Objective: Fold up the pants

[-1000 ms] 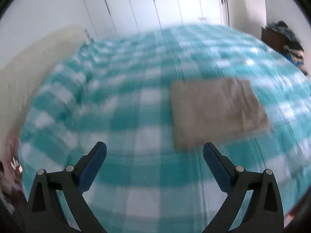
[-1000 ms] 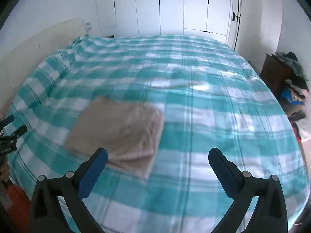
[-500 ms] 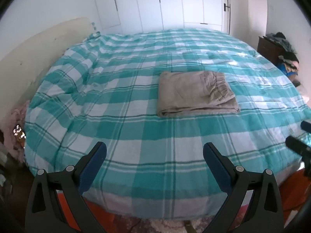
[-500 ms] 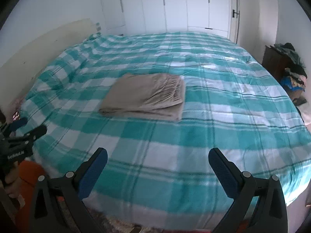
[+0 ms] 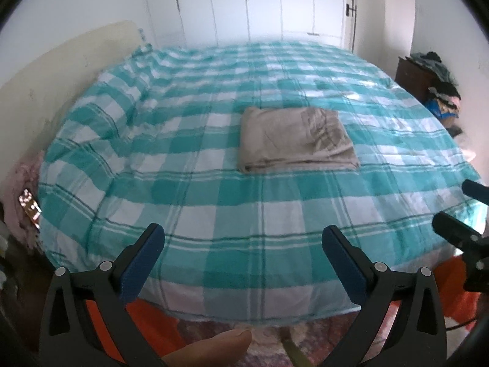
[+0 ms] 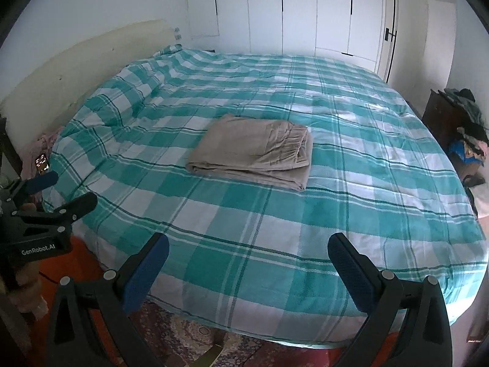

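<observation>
The beige pants point(image 5: 293, 139) lie folded into a flat rectangle in the middle of the bed, also seen as the pants point(image 6: 253, 150) in the right wrist view. My left gripper point(image 5: 243, 238) is open and empty, held back over the bed's near edge, far from the pants. My right gripper point(image 6: 248, 246) is likewise open and empty near the foot of the bed. The left gripper point(image 6: 61, 188) shows at the left edge of the right wrist view, and the right gripper point(image 5: 458, 208) at the right edge of the left wrist view.
The bed has a teal and white checked cover point(image 6: 351, 183) and a pale headboard point(image 6: 76, 67). White wardrobe doors point(image 6: 305, 15) line the far wall. A dark cabinet piled with clothes point(image 6: 464, 122) stands to the right. A patterned rug point(image 6: 189, 336) and orange floor lie below.
Both grippers have pulled back and up from the bed. The pants now look smaller and farther off, and the bed's edge and the floor have come into view.
</observation>
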Demonstrator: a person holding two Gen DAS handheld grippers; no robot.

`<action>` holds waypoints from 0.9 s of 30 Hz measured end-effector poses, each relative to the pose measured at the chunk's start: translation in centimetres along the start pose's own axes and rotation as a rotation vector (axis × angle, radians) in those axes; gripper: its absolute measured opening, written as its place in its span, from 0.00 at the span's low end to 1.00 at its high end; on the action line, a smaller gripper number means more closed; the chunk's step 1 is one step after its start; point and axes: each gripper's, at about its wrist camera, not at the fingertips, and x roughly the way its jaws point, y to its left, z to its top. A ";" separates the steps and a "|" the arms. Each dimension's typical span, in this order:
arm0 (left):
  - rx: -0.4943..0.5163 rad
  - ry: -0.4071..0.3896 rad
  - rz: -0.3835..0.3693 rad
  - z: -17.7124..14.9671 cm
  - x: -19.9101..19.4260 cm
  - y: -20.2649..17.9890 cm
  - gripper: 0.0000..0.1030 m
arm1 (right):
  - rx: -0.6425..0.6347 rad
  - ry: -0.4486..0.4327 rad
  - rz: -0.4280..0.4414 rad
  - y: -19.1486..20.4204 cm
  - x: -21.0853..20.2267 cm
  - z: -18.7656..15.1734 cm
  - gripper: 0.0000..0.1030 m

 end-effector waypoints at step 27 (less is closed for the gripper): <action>0.018 0.056 -0.026 1.2 -1.2 -0.2 0.99 | -0.022 0.115 -0.038 1.8 -1.9 1.2 1.00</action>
